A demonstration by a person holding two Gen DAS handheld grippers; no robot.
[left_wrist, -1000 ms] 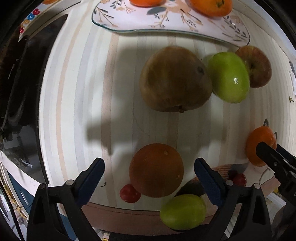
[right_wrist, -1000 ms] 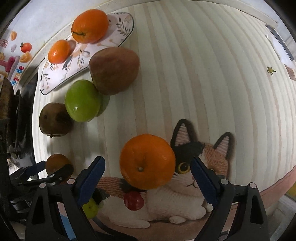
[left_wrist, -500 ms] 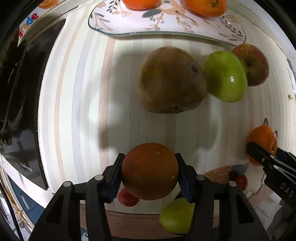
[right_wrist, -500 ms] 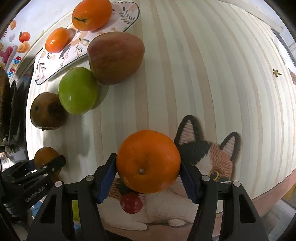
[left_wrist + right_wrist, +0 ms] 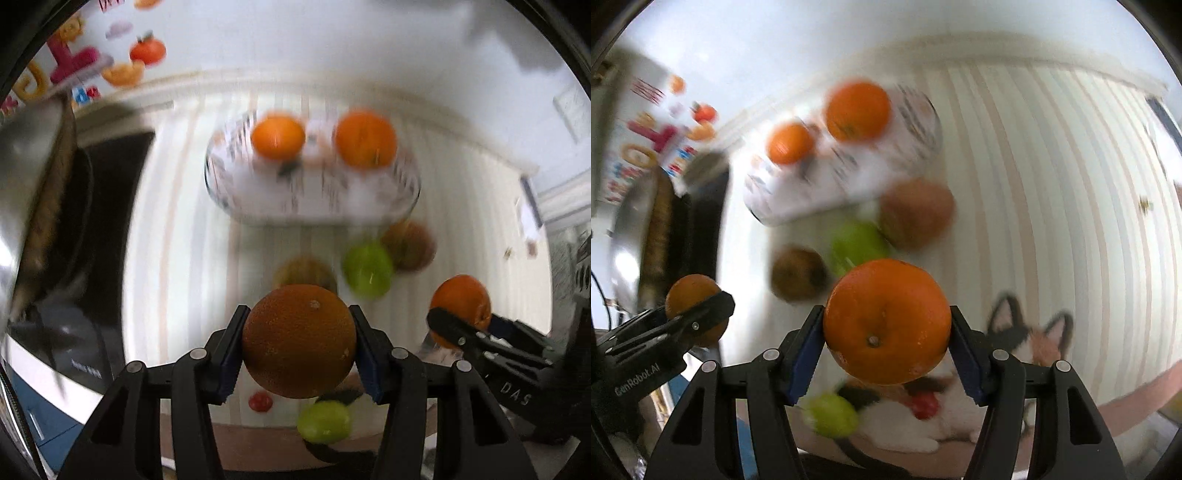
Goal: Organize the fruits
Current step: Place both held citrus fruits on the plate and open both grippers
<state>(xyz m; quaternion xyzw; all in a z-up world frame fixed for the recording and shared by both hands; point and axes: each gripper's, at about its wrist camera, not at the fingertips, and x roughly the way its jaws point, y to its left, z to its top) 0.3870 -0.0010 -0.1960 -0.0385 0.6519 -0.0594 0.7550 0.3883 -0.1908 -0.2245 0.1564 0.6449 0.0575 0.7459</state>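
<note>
My left gripper [image 5: 298, 343] is shut on a dark orange [image 5: 299, 341], held above the striped table. My right gripper [image 5: 887, 325] is shut on a bright orange [image 5: 886, 321], also off the table. Each gripper shows in the other's view: the right gripper [image 5: 461, 321] with its orange [image 5: 465, 295] at right, the left gripper [image 5: 698, 310] with its orange [image 5: 690, 291] at left. Farther back a patterned glass plate [image 5: 314, 199] bears two oranges [image 5: 277, 137] [image 5: 365, 139]. The picture is motion-blurred.
Between me and the plate lie a brown apple [image 5: 304, 271], a green apple [image 5: 367, 269] and a reddish apple [image 5: 408, 245]. Near the table's front edge lie a small green fruit [image 5: 324, 422] and a small red fruit [image 5: 259, 401]. A cat-pattern mat [image 5: 1027, 343] lies at right, a dark appliance [image 5: 107, 206] at left.
Both grippers closed on their oranges, then lifted them off the table. The table, plate and apples now look smaller and farther away, and more of the back wall shows.
</note>
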